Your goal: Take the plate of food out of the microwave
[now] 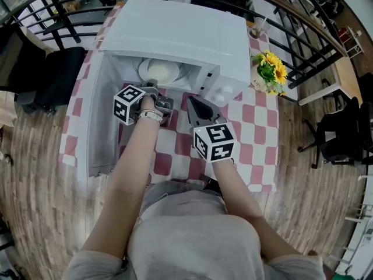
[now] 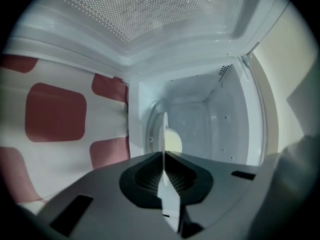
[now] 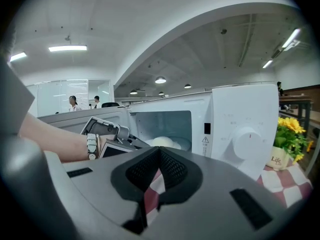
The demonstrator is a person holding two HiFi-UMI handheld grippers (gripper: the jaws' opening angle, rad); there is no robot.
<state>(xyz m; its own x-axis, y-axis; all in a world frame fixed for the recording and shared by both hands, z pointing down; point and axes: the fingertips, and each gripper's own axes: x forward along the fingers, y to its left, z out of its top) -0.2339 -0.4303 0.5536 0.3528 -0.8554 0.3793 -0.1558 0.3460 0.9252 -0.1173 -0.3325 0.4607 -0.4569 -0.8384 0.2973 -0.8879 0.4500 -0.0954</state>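
Note:
The white microwave (image 1: 180, 34) stands on the checked table with its door (image 1: 98, 121) swung open to the left. Inside lies a white plate (image 1: 175, 74) with pale round food (image 1: 158, 70) on it. My left gripper (image 1: 152, 90) reaches into the opening. In the left gripper view the plate's rim (image 2: 164, 129) runs edge-on between the jaws, and my left gripper (image 2: 164, 160) is shut on it, with the food (image 2: 173, 140) just behind. My right gripper (image 1: 193, 101) hovers outside, before the control panel, shut on nothing (image 3: 160, 152). From there I see the food (image 3: 162, 142) inside.
A pot of yellow flowers (image 1: 271, 69) stands to the right of the microwave, and a cup (image 1: 257, 27) behind it. The red-and-white checked cloth (image 1: 253, 127) covers the table. A black railing (image 1: 303, 34) and chairs (image 1: 49, 77) surround the table.

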